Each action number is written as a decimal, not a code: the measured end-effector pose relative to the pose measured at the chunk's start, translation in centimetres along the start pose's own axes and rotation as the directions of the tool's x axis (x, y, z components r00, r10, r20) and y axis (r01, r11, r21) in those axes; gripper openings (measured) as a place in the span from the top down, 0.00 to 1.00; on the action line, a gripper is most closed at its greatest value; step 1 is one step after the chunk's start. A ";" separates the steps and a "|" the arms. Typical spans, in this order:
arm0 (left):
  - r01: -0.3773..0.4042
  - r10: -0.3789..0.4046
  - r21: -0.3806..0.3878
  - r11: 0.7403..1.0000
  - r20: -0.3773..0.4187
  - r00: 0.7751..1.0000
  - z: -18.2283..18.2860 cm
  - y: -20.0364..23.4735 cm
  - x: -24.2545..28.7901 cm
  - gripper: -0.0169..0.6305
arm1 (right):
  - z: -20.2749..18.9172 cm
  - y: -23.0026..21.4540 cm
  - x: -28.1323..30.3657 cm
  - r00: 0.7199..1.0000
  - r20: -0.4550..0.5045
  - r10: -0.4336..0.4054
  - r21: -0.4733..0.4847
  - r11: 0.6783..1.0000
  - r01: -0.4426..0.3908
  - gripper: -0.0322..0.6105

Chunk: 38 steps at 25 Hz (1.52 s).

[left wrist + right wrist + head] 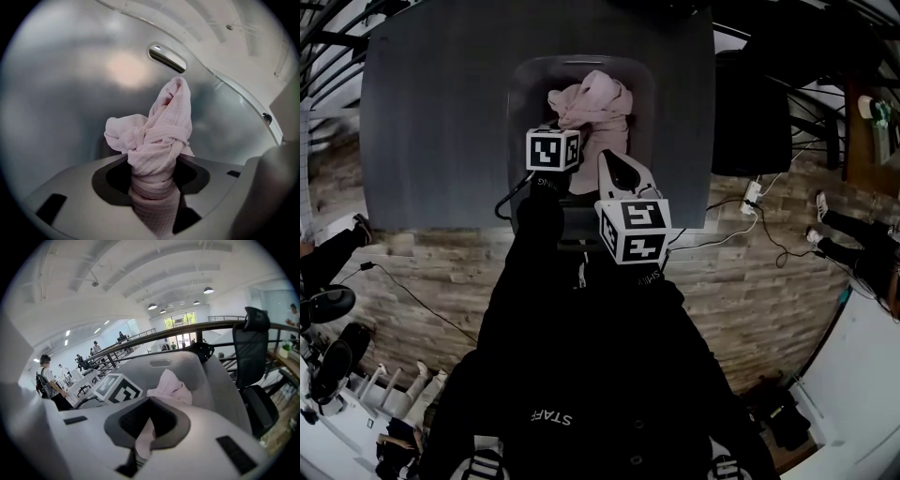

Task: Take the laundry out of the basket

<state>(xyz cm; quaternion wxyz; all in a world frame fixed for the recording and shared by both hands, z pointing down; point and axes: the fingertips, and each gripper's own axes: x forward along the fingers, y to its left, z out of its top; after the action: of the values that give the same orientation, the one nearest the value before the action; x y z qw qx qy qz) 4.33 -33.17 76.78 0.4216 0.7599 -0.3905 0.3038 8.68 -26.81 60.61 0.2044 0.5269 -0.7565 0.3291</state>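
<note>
A grey laundry basket [517, 112] stands on a dark table [431, 112] with a bundle of pink cloth [592, 103] inside. My left gripper [561, 129] reaches into the basket from the near rim. In the left gripper view my left gripper [152, 187] is shut on a twisted knot of the pink cloth [157, 140], with the basket wall [70, 93] and its handle slot [167, 57] behind. My right gripper [614, 169] is over the basket's near edge. A strip of the pink cloth [145, 437] is pinched in my right gripper [143, 441].
A black office chair [750, 112] stands right of the table, also seen as the chair [251, 348]. A power strip with cables [752, 195] lies on the wood floor. A railing [187, 331] and people [47, 376] are far off.
</note>
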 end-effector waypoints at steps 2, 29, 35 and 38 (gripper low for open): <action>-0.022 0.022 0.011 1.000 0.009 1.000 0.2 -0.5 -1.1 0.62 | 0.1 0.0 -0.4 1.000 0.009 -0.001 -0.003 1.000 0.001 0.93; -0.111 0.013 0.145 0.983 0.554 0.832 9.4 -10.0 -27.0 0.67 | 9.9 2.8 -13.6 0.907 0.414 -0.078 -0.164 0.974 0.159 0.93; -0.137 0.010 0.145 0.980 0.650 0.760 10.2 -11.5 -32.6 0.67 | 12.4 5.7 -16.8 0.871 0.490 -0.049 -0.212 0.962 0.173 0.93; -0.154 0.010 0.143 0.978 0.701 0.713 11.1 -11.9 -35.0 0.68 | 14.1 6.8 -17.8 0.847 0.531 -0.026 -0.242 0.953 0.181 0.93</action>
<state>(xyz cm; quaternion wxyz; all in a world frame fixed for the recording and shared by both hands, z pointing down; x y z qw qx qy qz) -1.95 -27.09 39.14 0.1548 0.8368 -0.5227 0.0500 9.31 -23.53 37.17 0.0823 0.6021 -0.7925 0.0507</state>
